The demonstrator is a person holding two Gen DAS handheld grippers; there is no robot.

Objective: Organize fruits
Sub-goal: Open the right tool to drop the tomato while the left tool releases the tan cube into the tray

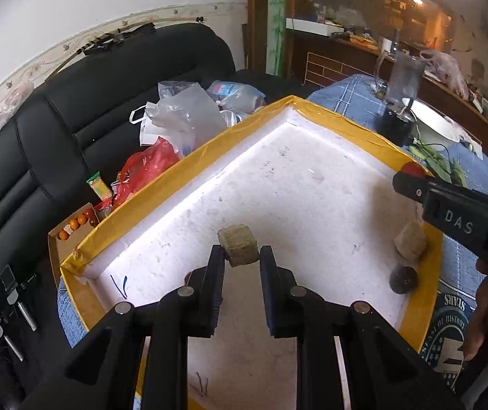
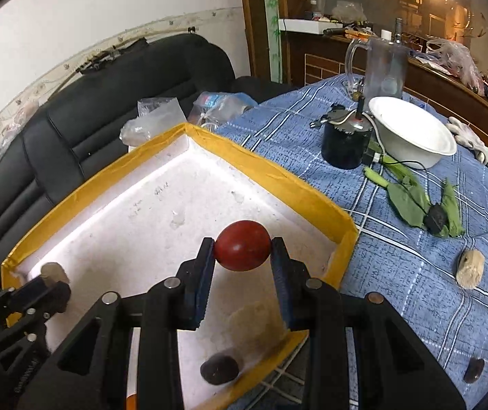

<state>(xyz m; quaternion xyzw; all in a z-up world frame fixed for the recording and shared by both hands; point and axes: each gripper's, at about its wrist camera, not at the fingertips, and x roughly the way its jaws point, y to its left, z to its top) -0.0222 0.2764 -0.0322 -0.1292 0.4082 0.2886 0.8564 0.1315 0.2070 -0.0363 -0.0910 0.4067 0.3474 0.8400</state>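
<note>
Left wrist view, left tool (image 1: 242,256) gripping tan block (image 1: 236,244), right tool (image 2: 242,252) clamping red fruit (image 2: 242,250) over foam tray (image 2: 291,184)

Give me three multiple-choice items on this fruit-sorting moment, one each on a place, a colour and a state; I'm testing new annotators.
1. Where does the dark round fruit lie?
A. in the white bowl
B. inside the foam tray
C. on the sofa

2. What colour is the fruit in the right gripper?
A. red
B. green
C. yellow

3. How is the left gripper?
A. open and empty
B. shut on a tan block
C. out of view

Answers:
1 B, it rests on the tray floor near the yellow-taped rim.
2 A, the red fruit is clamped between the fingers.
3 B, both fingers press the tan block.
</note>
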